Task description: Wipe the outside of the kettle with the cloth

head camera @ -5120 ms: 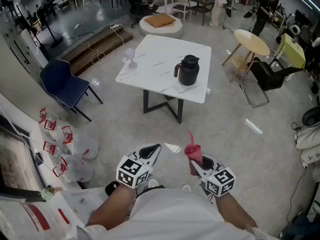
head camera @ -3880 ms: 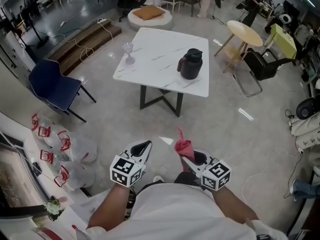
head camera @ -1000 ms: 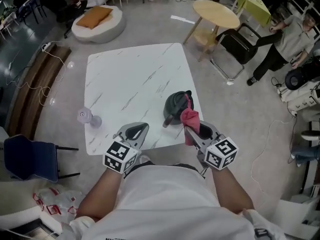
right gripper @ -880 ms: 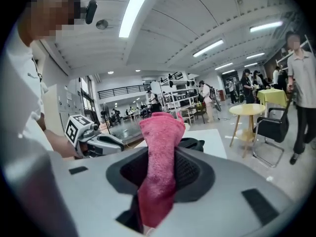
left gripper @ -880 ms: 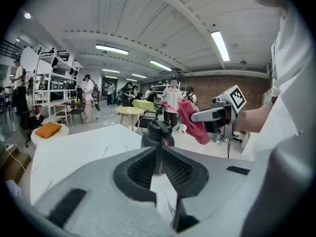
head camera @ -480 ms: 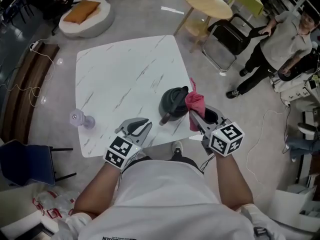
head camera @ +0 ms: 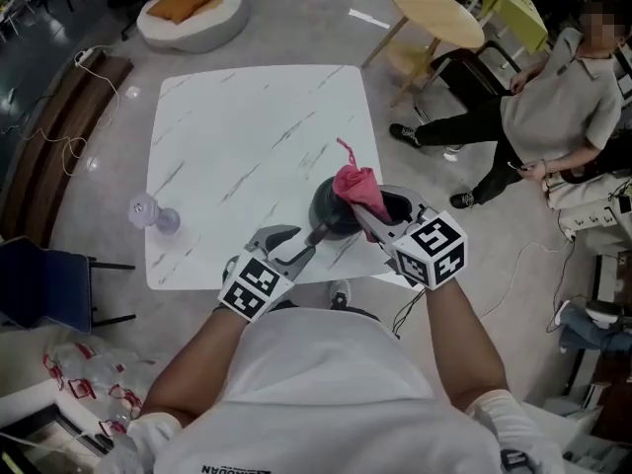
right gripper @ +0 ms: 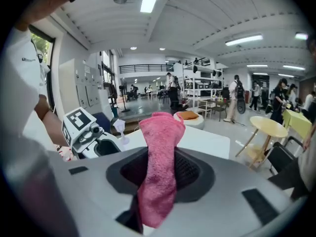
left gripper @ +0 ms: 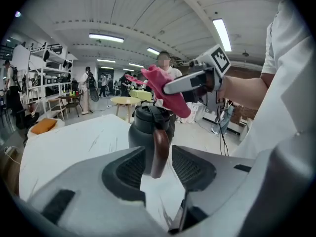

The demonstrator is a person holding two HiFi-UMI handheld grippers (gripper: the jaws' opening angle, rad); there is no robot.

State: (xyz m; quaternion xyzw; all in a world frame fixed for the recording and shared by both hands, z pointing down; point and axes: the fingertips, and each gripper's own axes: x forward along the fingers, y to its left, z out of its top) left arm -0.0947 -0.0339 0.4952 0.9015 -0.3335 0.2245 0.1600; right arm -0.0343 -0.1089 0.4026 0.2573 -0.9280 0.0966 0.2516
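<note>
A dark kettle (head camera: 328, 217) stands near the front edge of the white marble table (head camera: 247, 136). My left gripper (head camera: 296, 243) reaches it from the front. Its jaws have just been opening and stand open on either side of the brown handle (left gripper: 160, 152), with the pads not pressing on it. My right gripper (head camera: 380, 215) is shut on a pink cloth (head camera: 355, 186), which hangs over the kettle's top right. In the left gripper view the cloth (left gripper: 165, 90) hovers just above the kettle (left gripper: 145, 130) lid. The right gripper view shows the cloth (right gripper: 160, 157) pinched upright between the jaws.
A clear stemmed glass (head camera: 148, 211) stands near the table's left front corner. A seated person (head camera: 553, 107) and a round yellow table (head camera: 434, 13) are beyond the right edge. A blue chair (head camera: 39, 284) is at the left and a round cushion (head camera: 193, 8) at the back.
I have come from across the room up to the table. Both grippers moved forward to the kettle: the left one now straddles the handle with wider jaws, the cloth sits over the lid.
</note>
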